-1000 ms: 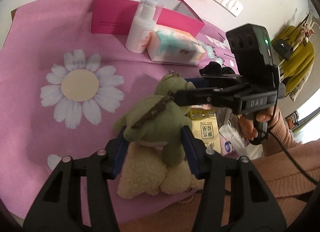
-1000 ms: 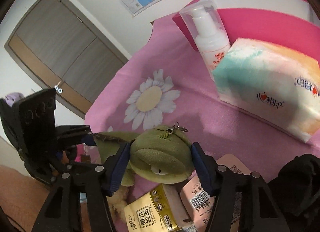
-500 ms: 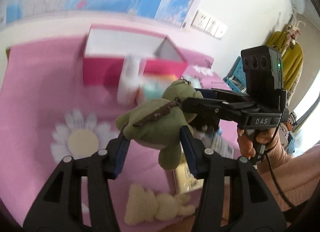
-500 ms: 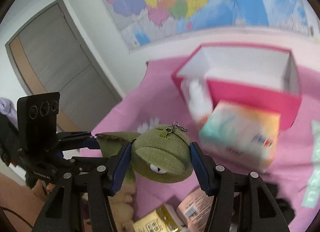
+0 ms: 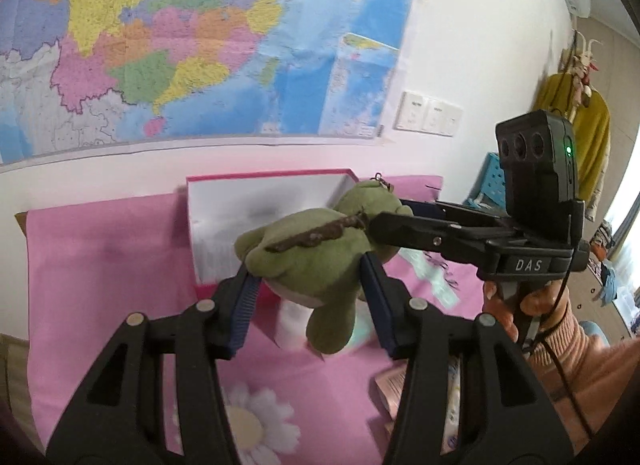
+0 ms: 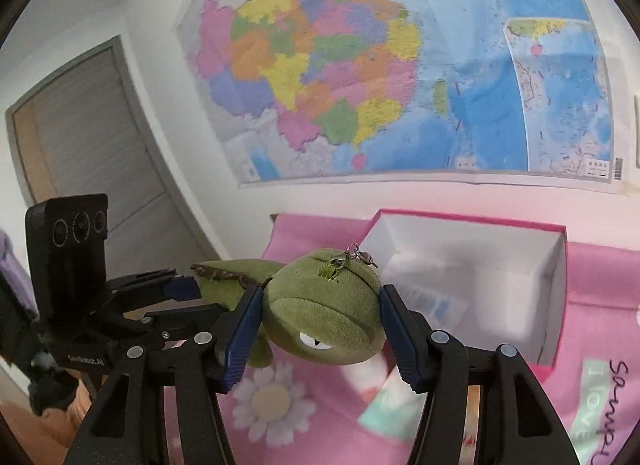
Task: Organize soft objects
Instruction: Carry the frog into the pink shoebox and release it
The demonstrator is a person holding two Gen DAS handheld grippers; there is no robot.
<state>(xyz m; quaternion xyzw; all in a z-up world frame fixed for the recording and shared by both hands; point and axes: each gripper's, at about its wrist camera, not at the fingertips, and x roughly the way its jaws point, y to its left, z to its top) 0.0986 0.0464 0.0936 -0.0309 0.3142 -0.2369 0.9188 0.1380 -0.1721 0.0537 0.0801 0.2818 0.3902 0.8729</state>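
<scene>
The green plush toy [image 5: 308,261] is held in the air, short of the open pink box [image 6: 472,277], which appears empty of toys; placement is judged still outstanding. The toy's body is pinched between the partly closed jaws of the left gripper [image 5: 310,291]. Its head is clamped by the right gripper [image 6: 320,321], jaws likewise part-spread.

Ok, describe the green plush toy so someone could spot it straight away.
Below the big wall map, in front of the open pink box, hangs a soft olive-green plush frog, gripped by both tongs. Only it has a metal clasp on its head.
</scene>
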